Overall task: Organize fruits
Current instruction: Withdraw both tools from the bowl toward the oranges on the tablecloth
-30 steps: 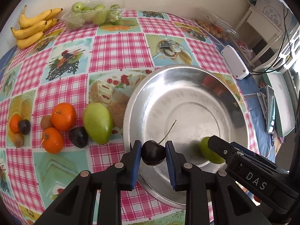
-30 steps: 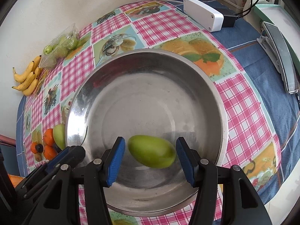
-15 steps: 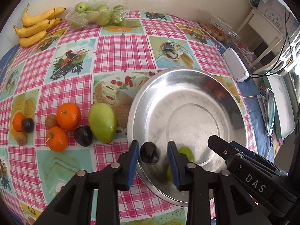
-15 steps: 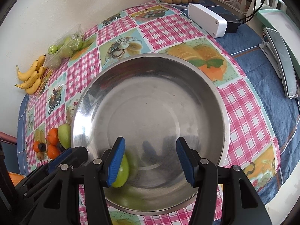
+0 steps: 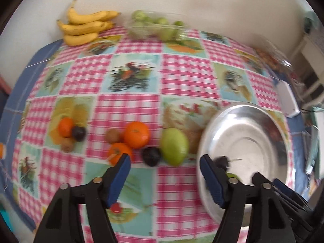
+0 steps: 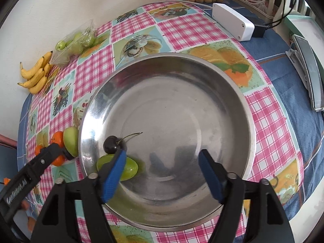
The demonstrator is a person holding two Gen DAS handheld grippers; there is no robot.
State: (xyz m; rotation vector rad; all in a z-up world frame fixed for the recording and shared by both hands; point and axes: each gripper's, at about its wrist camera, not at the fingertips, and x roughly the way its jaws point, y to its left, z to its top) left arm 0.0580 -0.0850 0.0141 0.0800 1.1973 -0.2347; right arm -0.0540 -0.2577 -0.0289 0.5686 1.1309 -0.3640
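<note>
A second ago the left tongs (image 5: 165, 174) pinched the dark cherry (image 6: 111, 144) over the steel bowl (image 6: 232, 93), and the right tongs (image 6: 162, 167) straddled the small green fruit (image 6: 129, 168) above it. Now both fruits lie inside the bowl against its left wall, the cherry just beyond the green fruit and seemingly touching it, its stem pointing toward the bowl's middle. The left tongs have swung off to the left of the bowl and stand wide open and empty over the checked tabletop (image 5: 182, 77); the left view is blurred. Just beyond them, left of the bowl, sit a dark plum (image 5: 151, 156), a large green mango (image 5: 175, 146) close against the bowl's rim, and two oranges (image 5: 136, 134). The right tongs have stayed over the bowl's near side, jaws spread wide, holding nothing; the left jaw overlaps the green fruit in view. Bananas (image 5: 85, 27) lie far from the bowl, by the wall.
</note>
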